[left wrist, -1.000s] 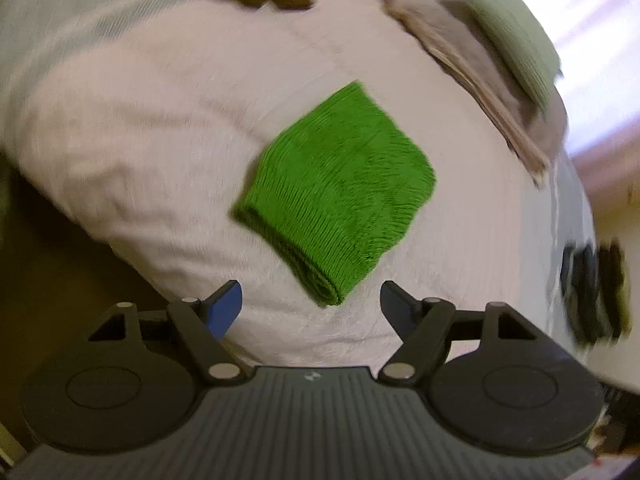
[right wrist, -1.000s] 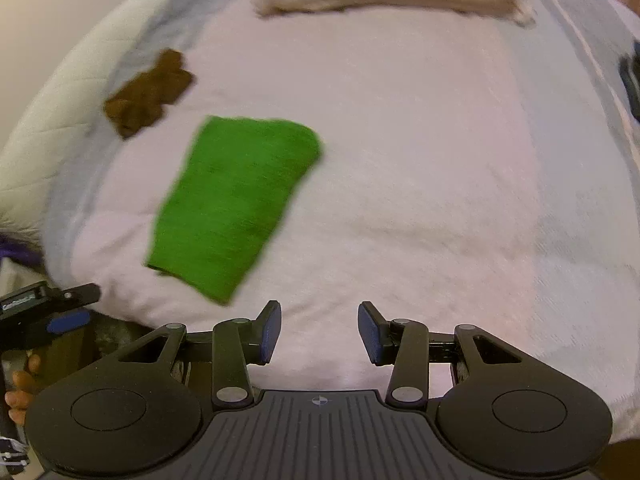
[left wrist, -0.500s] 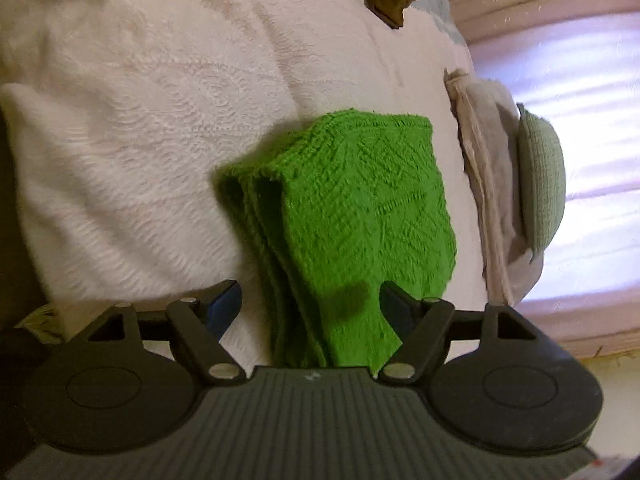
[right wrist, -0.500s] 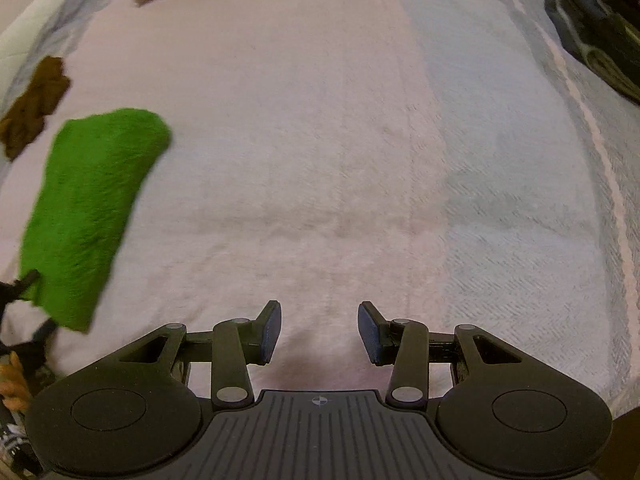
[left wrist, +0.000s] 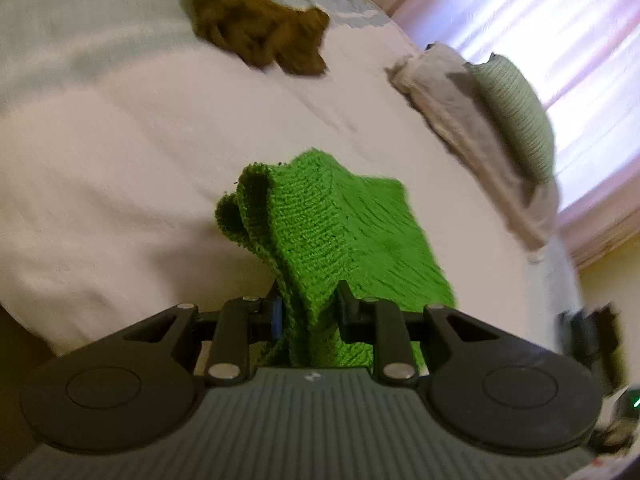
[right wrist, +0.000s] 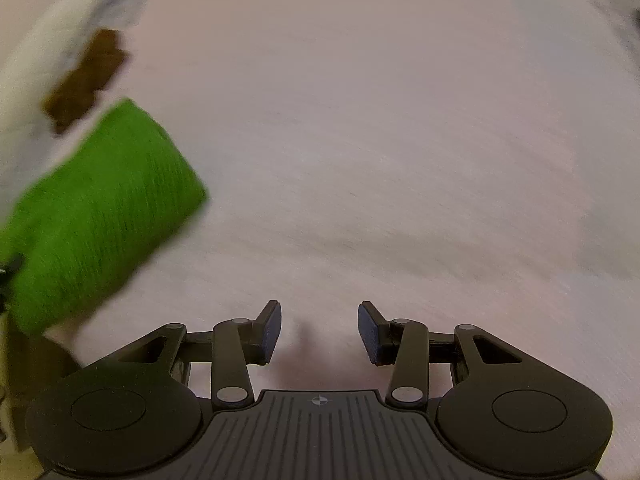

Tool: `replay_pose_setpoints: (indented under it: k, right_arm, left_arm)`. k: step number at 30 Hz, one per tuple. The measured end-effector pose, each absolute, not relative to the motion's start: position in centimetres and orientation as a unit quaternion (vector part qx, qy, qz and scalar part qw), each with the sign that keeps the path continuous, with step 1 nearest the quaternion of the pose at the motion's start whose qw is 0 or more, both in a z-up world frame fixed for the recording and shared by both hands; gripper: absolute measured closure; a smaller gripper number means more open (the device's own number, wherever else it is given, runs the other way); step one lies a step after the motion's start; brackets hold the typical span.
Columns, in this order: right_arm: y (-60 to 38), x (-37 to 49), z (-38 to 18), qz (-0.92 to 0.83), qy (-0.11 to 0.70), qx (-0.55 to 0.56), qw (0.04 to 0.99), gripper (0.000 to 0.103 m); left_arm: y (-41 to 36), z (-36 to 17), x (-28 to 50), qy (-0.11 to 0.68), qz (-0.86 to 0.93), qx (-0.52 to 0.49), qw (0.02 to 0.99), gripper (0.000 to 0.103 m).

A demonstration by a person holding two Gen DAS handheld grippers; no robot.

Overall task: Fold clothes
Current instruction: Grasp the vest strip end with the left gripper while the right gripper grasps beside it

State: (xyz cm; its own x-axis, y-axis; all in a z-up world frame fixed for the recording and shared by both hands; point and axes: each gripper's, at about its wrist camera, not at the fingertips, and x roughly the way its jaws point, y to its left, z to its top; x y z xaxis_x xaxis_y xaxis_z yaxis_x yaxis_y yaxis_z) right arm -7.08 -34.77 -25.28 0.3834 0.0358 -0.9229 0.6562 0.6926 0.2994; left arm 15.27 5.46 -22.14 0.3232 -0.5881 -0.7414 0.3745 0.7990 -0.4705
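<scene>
Green knit cloth [left wrist: 344, 232] pinched by just-closing left tongs [left wrist: 310, 314]; right tongs [right wrist: 319, 330] spread, empty.

Both grippers, left gripper [left wrist: 308, 308] and right gripper [right wrist: 319, 330], had black linkage arms, silver pivot screws, ribbed grey bodies, blue pads.

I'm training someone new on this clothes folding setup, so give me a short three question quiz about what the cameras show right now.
1. True or false: the left gripper is shut on the green knit.
2. What is between the fingers of the right gripper?
3. The brown cloth lies: A) on the green knit, B) apart from it on the bedspread, C) on the folded pile.

Key: 1 true; 2 nothing, only bedspread beyond them; 3 B.
</scene>
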Motion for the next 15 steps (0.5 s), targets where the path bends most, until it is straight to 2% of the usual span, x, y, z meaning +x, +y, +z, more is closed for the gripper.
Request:
replay_pose_setpoints:
  k: [3,5,7,8,9,11,15]
  right_arm:
    - [-35.4,-4.1,-25.5,-0.152,0.489,0.359,0.78,0.063]
    - [-35.8,-2.0,-25.9,-0.119,0.47,0.371,0.792,0.063]
    - [-36.4,0.8,-26.4,-0.078,0.453,0.381,0.802,0.061]
    - [-36.6,2.3,-26.7,-0.06,0.449,0.386,0.804,0.053]
    - [-36.7,3.8,-27.1,-0.043,0.447,0.389,0.804,0.038]
    - [-36.4,6.7,-28.1,-0.008,0.44,0.396,0.806,0.026]
    - [-36.1,12.3,-31.6,0.042,0.456,0.403,0.793,0.024]
  left_arm:
    - [6.5,-23.5,17.3,0.52,-0.28,-0.057,0.805,0.082]
    - [7.0,-25.1,18.1,0.538,-0.27,-0.078,0.795,0.083]
    - [7.7,-25.9,18.2,0.543,-0.266,-0.11,0.789,0.077]
    - [8.1,-26.1,18.0,0.542,-0.265,-0.121,0.788,0.075]
    - [8.4,-26.3,17.7,0.542,-0.263,-0.132,0.788,0.071]
    - [8.8,-26.7,17.4,0.545,-0.256,-0.152,0.784,0.066]
    - [9.1,-27.2,17.6,0.553,-0.254,-0.167,0.776,0.061]
